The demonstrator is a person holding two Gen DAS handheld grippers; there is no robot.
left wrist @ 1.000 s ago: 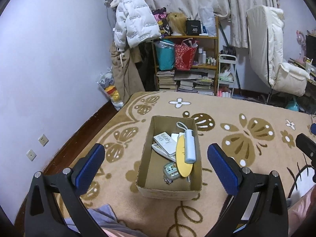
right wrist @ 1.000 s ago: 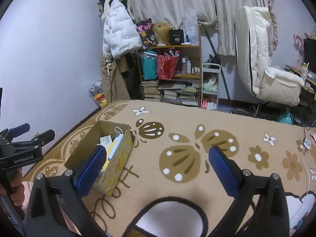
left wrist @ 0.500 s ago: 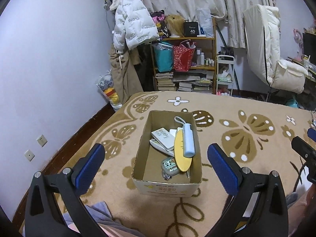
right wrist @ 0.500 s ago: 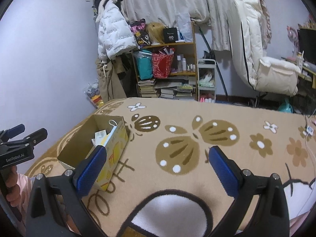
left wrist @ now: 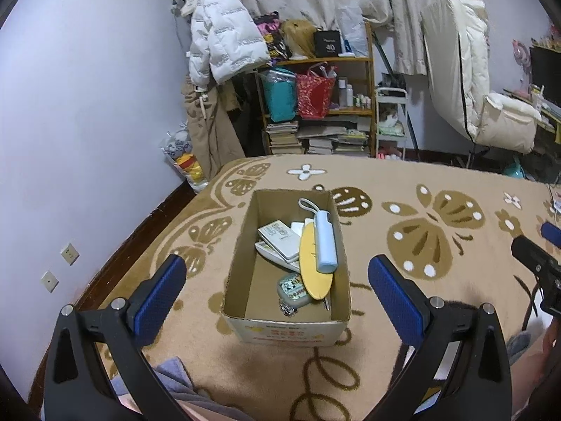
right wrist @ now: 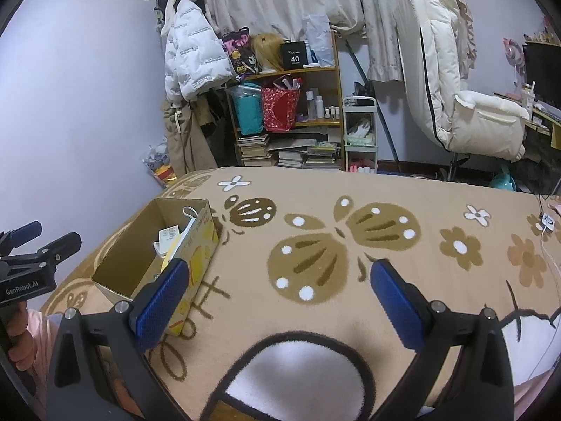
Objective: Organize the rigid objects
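Note:
An open cardboard box [left wrist: 242, 266] sits on the tan patterned blanket [left wrist: 420, 210]. Inside lie a pale blue cylinder with a strap [left wrist: 325, 242], a yellow oval piece [left wrist: 313, 266], two white remotes [left wrist: 278, 236] and a small green gadget [left wrist: 292, 289]. My left gripper [left wrist: 277, 289] hangs open above the box's near end, holding nothing. My right gripper [right wrist: 278, 293] is open over the bare blanket, to the right of the box [right wrist: 140, 256]. In the right wrist view the left gripper's black body [right wrist: 28, 266] shows at the left edge.
The blanket [right wrist: 385, 245] covers a bed with a white patch [right wrist: 291, 375] near me. Beyond the bed's far edge stand a cluttered wooden shelf [left wrist: 315, 105], a white jacket [left wrist: 221, 45] on a rack, a padded cream chair [left wrist: 484, 98] and a desk [right wrist: 540, 112] at right.
Both grippers have pulled back and risen a little, so the box sits farther ahead and lower in view. Both stay open; nothing in the box moved.

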